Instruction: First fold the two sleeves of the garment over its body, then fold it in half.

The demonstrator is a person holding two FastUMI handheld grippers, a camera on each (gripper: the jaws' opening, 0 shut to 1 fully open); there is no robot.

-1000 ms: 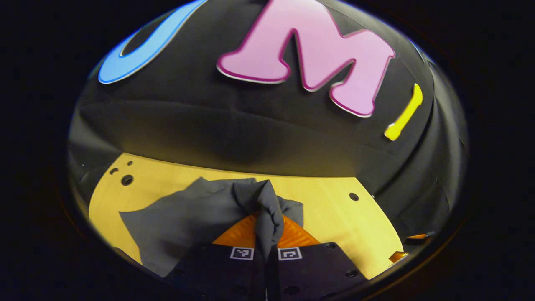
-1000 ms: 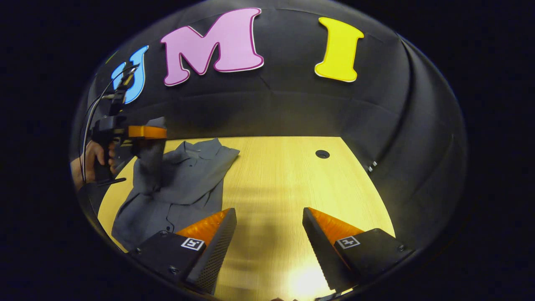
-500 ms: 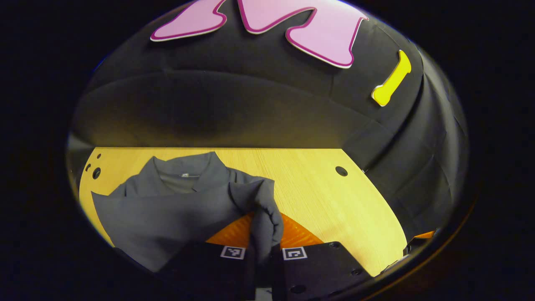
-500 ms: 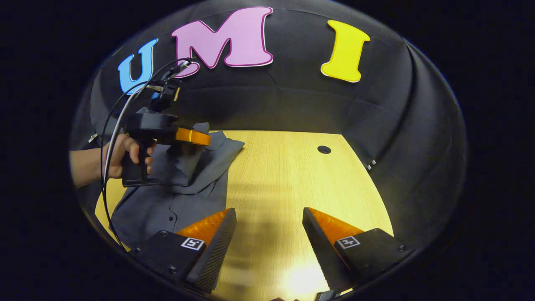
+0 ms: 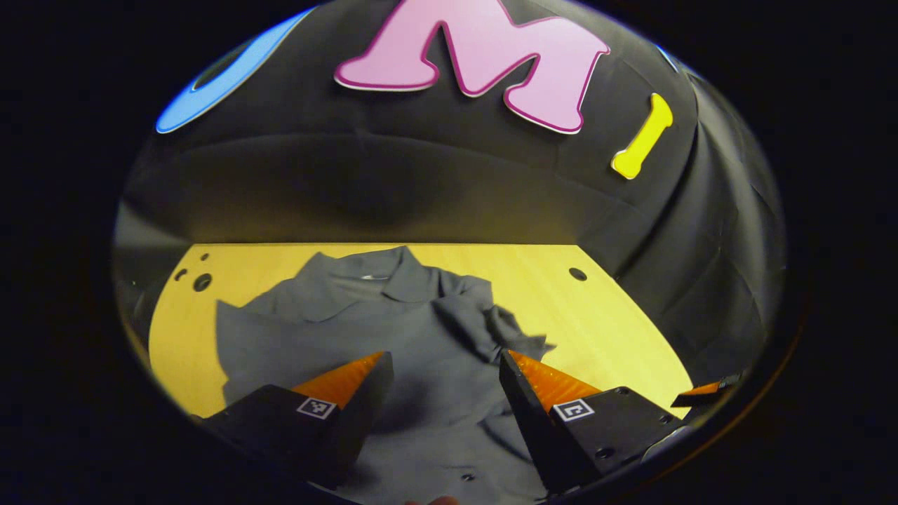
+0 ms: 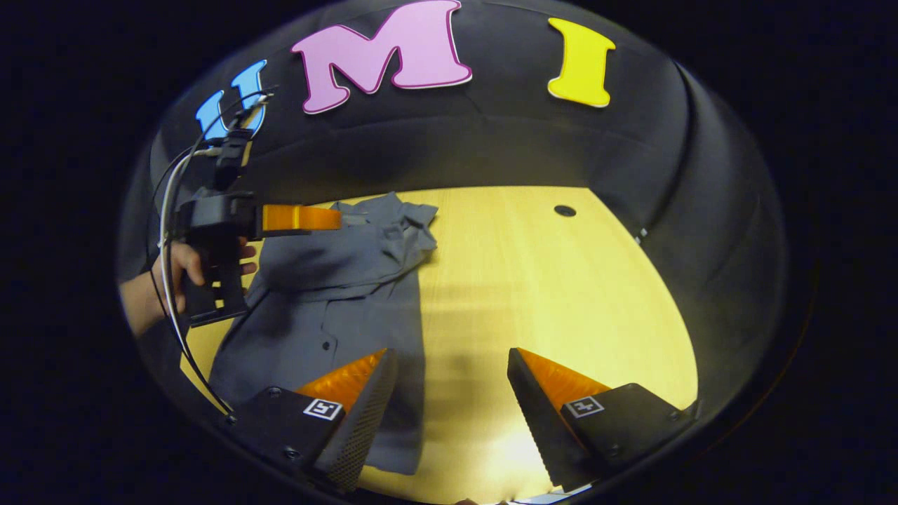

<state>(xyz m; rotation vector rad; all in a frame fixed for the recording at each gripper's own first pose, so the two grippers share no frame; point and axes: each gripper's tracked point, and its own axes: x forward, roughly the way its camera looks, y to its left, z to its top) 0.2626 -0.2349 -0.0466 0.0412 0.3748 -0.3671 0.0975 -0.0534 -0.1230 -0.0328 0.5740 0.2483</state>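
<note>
One garment (image 5: 393, 330) beneath left hand-held gripper (image 5: 442, 361)

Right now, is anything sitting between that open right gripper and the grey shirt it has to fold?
Nothing visible is in the way. The right gripper hangs open over bare wooden table, and the shirt lies just beside its near finger. The left gripper is open above the shirt, farther off.

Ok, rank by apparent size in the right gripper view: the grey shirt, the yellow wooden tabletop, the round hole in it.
1. Yellow wooden tabletop
2. Grey collared shirt
3. Small round hole, smallest by far; it also lies farthest from the camera.
</note>
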